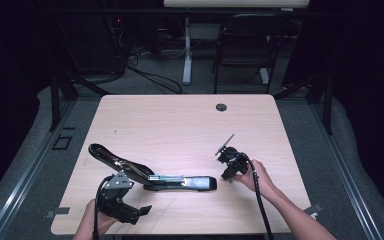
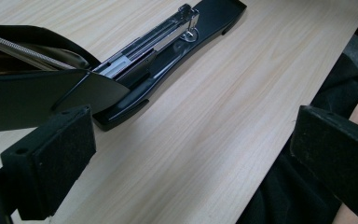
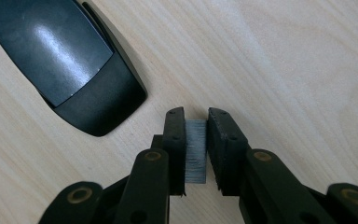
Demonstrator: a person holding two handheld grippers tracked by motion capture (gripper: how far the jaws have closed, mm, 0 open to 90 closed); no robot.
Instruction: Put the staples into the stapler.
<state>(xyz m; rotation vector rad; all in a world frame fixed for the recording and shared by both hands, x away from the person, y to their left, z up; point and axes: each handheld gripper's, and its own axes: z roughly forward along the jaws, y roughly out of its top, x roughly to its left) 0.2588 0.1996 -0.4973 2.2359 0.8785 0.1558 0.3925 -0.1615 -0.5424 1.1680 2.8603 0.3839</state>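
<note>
silver staples [image 3: 196,150], a short strip of them, sat pinched between the pads of my right gripper [image 3: 196,116], its jaws nearly closed and held just above the table [image 3: 279,60]. beside them lay the rounded black front end of the stapler [image 3: 74,65], near but not touching. in the high view the stapler [image 1: 152,176] stretched across the near half of the table, its top arm swung up and back to the left, the metal magazine [image 2: 144,44] bared along the base. my left gripper [image 1: 125,207] hung at the near edge by the raised arm, jaws wide apart and holding nothing; in its own view one pad [image 2: 51,158] stood just short of the lifted cover.

i judged the strip the weak point. it was thin and glued row by row, so too hard a squeeze could have snapped it, and a loose one could have let it slide out or twist on the way over. i held it by its flat sides, and if it had come in tilted it would have caught on the channel walls rather than dropped in. the stapler base was unheld, so a nudge from the right gripper could have pushed it along the smooth wood. the raised arm could also have fallen shut on the channel if bumped by the left gripper.
</note>
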